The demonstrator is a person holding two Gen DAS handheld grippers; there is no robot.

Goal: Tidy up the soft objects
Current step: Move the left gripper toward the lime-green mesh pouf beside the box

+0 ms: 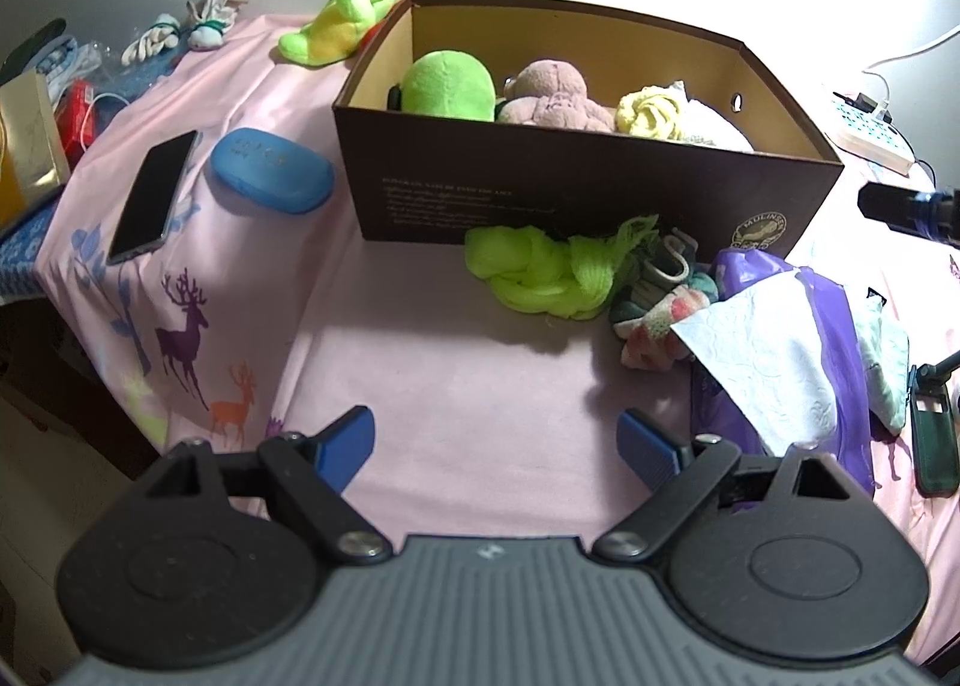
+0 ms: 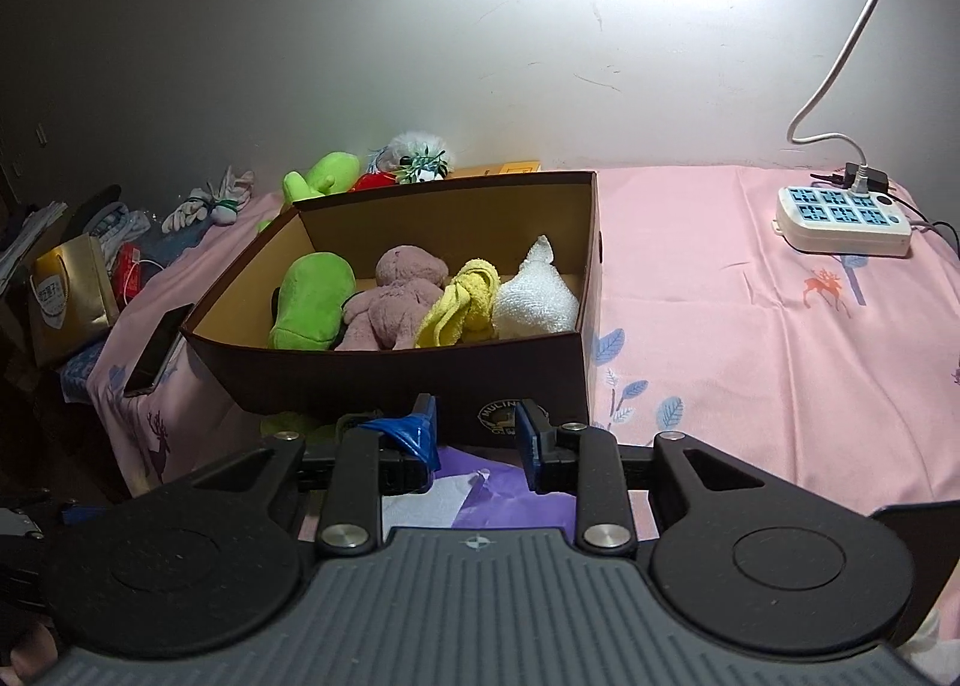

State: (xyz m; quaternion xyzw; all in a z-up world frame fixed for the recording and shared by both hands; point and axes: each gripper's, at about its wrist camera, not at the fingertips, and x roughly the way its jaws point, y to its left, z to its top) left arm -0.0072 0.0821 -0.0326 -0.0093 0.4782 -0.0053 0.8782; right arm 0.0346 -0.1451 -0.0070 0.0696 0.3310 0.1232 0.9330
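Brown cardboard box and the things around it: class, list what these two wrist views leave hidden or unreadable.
- Small print on the brown cardboard box: left wrist view, too small.
- Round logo: right wrist view, cut off by the right gripper.
- Neon green yarn bundle: right wrist view, mostly hidden behind the gripper.
- Box floor: both views, covered by plush toys.

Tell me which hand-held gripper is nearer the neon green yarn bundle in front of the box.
Right, probably. The right hand-held gripper hovers at the box front, the neon green yarn bundle just left of its fingers. The left hand-held gripper sits farther back across bare pink sheet.
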